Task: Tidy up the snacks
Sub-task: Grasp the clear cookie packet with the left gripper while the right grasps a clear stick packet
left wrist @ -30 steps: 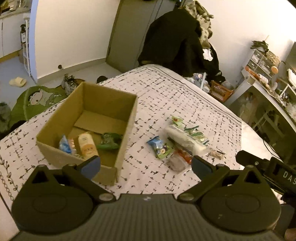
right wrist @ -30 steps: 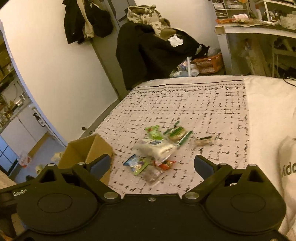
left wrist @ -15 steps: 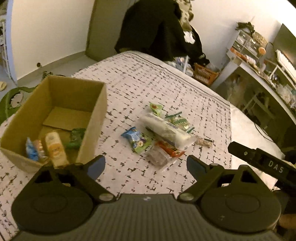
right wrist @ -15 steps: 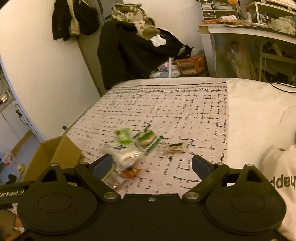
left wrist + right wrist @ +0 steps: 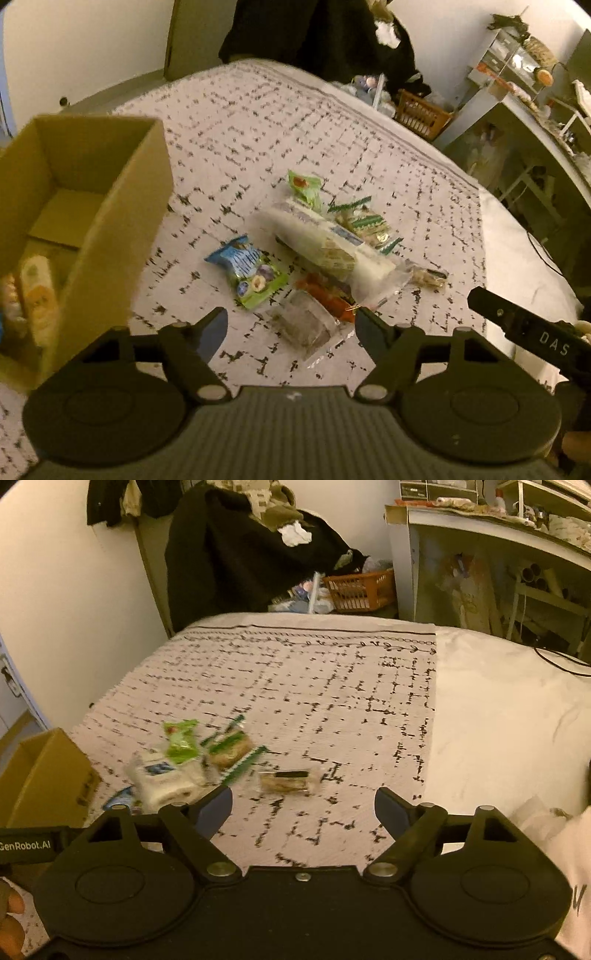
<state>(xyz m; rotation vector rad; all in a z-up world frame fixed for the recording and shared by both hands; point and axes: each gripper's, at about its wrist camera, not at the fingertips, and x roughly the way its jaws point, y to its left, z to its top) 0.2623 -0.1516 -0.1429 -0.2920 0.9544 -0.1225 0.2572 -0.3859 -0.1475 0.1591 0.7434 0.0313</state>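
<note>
Left gripper (image 5: 291, 326) jaws narrowed (nothing clamped), snacks (image 5: 317, 258) nearer.

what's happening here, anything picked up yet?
Not yet. A person holds two grippers over a bed strewn with snack packets. The left gripper hangs above a clear packet, jaws just closing, nothing gripped. The right gripper points at a small bar, also closing, empty. The cardboard box on the left already holds a few snacks.
</note>
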